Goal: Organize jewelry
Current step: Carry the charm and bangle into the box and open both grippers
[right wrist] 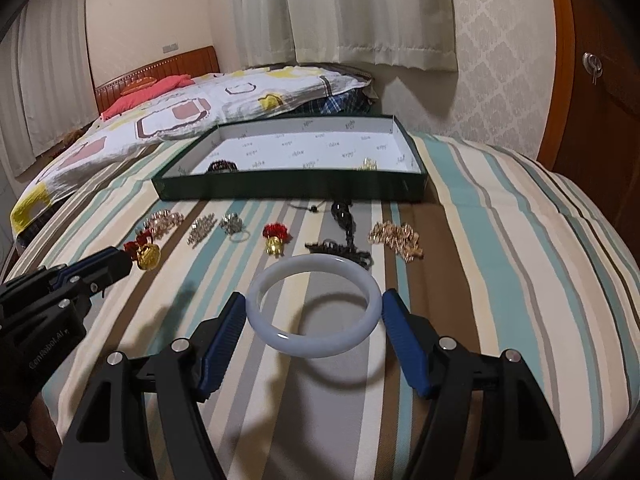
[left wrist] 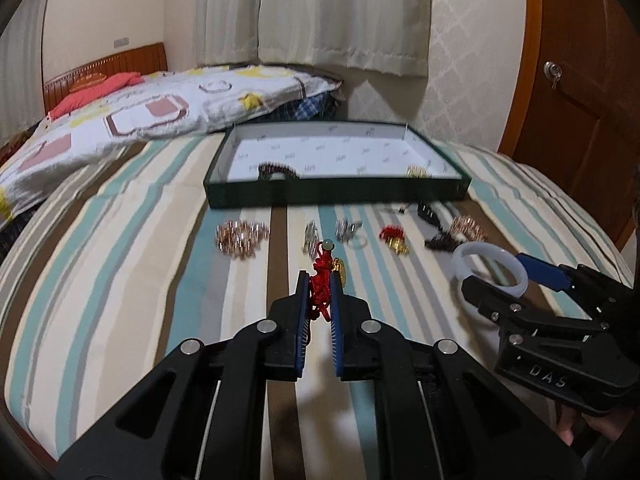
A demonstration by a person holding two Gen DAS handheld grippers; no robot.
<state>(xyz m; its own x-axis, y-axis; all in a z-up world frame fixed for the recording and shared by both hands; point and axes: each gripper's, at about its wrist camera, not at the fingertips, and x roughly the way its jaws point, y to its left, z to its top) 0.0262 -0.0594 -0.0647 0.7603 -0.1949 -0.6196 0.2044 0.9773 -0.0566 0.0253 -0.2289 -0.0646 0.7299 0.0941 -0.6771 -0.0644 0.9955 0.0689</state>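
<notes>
Two grippers level over bed (right wrist: 500, 216) | left gripper (left wrist: 319, 280) pinching red charm (left wrist: 322, 280) | right gripper (right wrist: 314, 308) gripping white bangle (right wrist: 313, 306)

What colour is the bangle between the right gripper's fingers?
Milky white, slightly translucent. The bangle shows best in the right wrist view, held in the right gripper.

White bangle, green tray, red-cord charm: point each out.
White bangle (right wrist: 280, 338), right wrist view, near rim.
Green tray (right wrist: 288, 190), right wrist view, front wall.
Red-cord charm (left wrist: 321, 280), left wrist view, red cord.

One green tray (right wrist: 288, 190), one white bangle (right wrist: 314, 306), two red-and-gold charms (right wrist: 274, 240), two rose-gold bracelets (right wrist: 396, 238), two claws (right wrist: 314, 320)
</notes>
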